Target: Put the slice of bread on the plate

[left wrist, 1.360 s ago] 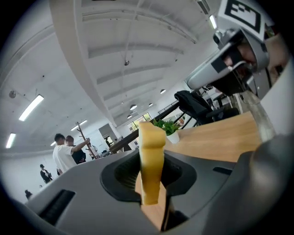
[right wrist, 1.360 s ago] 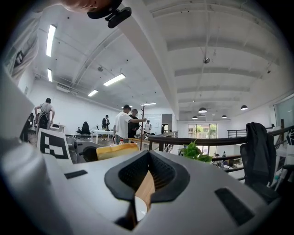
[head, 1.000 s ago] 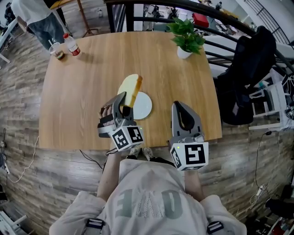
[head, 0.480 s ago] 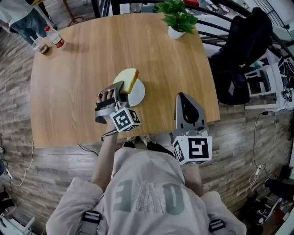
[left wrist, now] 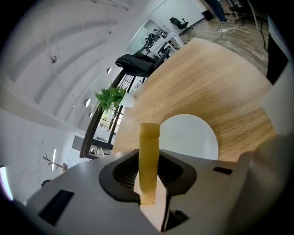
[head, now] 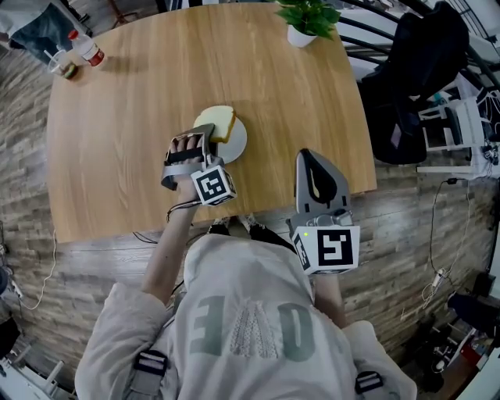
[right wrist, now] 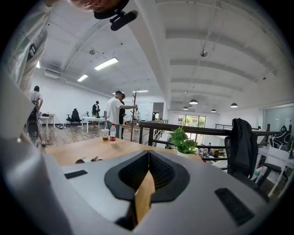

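Over the white plate (head: 237,143) near the middle of the wooden tabletop (head: 125,117), the left hand-held gripper (head: 205,134) is clamped on the slice of bread (head: 218,123). Its own view shows the jaws nearly together, with the slice standing edge-on between the pads and sticking out past their tips. From the head view the slice is tilted above the plate's left part and covers some of the rim. Whether its lower edge touches the plate I cannot tell from this angle. The plate rests flat on the wood, and the person's hand (head: 183,148) wraps the handle just behind the jaws.

The right hand-held gripper (head: 309,161) hangs at the tabletop's near edge, well apart from the plate, pointing away from the person. Its jaws are drawn together with nothing between them; only a thin strip of wood grain shows through the slit. A potted plant (head: 306,19) stands at the far edge, and a bottle (head: 86,48) and a cup (head: 62,67) sit at the far left corner.
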A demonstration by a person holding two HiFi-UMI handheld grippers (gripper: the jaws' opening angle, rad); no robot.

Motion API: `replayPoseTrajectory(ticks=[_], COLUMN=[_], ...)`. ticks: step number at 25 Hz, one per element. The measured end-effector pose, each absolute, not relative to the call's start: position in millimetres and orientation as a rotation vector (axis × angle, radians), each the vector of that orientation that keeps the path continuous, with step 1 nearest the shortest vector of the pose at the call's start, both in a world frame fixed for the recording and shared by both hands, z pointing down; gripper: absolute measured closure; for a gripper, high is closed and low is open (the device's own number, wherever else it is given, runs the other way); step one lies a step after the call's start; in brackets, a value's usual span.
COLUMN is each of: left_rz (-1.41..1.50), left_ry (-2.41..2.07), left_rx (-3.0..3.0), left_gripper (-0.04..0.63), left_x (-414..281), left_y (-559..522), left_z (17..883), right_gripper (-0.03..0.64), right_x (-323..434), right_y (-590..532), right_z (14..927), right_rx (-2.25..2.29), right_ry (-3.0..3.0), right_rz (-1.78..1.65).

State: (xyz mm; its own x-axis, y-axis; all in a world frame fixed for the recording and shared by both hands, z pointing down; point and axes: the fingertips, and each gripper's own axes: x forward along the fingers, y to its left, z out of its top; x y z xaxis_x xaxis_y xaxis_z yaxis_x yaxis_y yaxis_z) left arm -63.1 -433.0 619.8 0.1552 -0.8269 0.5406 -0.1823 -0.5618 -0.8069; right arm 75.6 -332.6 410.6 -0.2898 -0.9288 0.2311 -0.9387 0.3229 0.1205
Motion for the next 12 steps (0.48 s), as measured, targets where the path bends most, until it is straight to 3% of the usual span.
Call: replayPoseTrajectory(ticks=[4, 11, 12], left_rz=[-1.408, -1.44, -1.455], left_ry=[0.957, 0.948, 0.937], left_rx=[-1.92, -2.13, -2.164], left_gripper=[0.494, 0.314, 0.262], left_x=[-58, -54, -54], left_y=[-425, -422, -420], left_z=[626, 638, 641], right_gripper=[0.598, 0.598, 0.598], right_x=[75, 73, 72], right_y=[-330, -323, -322], right_z=[410, 416, 416], right_rx=[1.69, 1.69, 1.686], right_ry=[-2.333, -2.332, -2.334], right_rz=[0.049, 0.086, 0.087])
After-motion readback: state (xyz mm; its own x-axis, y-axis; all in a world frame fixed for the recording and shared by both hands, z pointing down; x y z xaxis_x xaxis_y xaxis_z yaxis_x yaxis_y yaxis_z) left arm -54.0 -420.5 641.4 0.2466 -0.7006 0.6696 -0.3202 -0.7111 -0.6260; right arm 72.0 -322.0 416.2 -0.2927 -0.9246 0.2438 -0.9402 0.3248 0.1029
